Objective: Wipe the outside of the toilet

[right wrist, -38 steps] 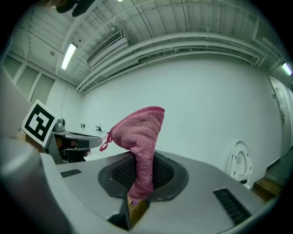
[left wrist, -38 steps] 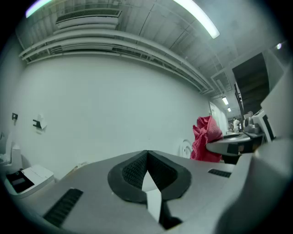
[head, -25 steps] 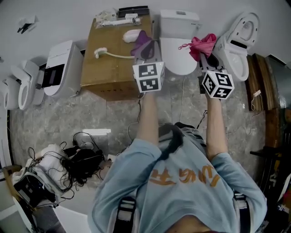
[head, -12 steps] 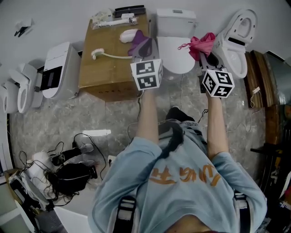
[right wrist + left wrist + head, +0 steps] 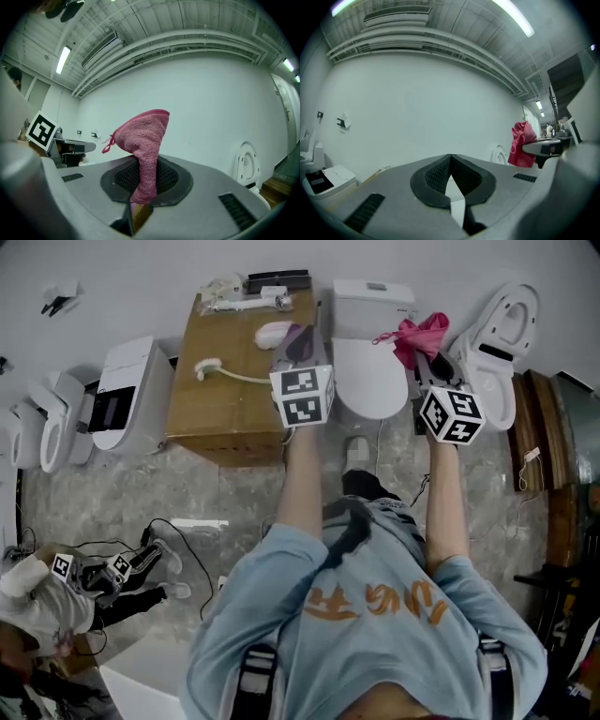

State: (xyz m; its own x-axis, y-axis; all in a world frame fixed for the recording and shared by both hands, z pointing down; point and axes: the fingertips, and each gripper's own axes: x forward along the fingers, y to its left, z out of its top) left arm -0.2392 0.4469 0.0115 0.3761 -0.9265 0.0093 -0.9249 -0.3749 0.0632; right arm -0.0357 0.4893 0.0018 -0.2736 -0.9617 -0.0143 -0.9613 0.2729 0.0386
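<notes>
1. Head view: I stand facing a white toilet (image 5: 368,381) against the far wall. Its lid is down and its tank (image 5: 373,298) is behind it.
2. My left gripper (image 5: 300,341) is raised over the right edge of a cardboard box (image 5: 220,399) that sits just left of the toilet.
3. In the left gripper view, the left gripper (image 5: 450,161) has its jaws pressed together at the tips, with nothing between them.
4. My right gripper (image 5: 432,360) is up at the toilet's right side, pinching a pink cloth (image 5: 420,334).
5. In the right gripper view, the cloth (image 5: 140,136) rises bunched from between the closed pads of the right gripper (image 5: 143,164), against the bare far wall.
6. The same cloth (image 5: 522,145) shows at the right of the left gripper view.
7. From above, the cloth lies over the far right corner of the toilet lid, but I cannot tell whether it touches the toilet.
8. A second toilet (image 5: 497,329) with its seat raised stands to the right of the cloth.
9. A white hose piece (image 5: 220,369) lies on the box.
10. More white fixtures (image 5: 122,390) line the wall to the left.
11. Another person (image 5: 37,610) crouches on the floor at the near left.
</notes>
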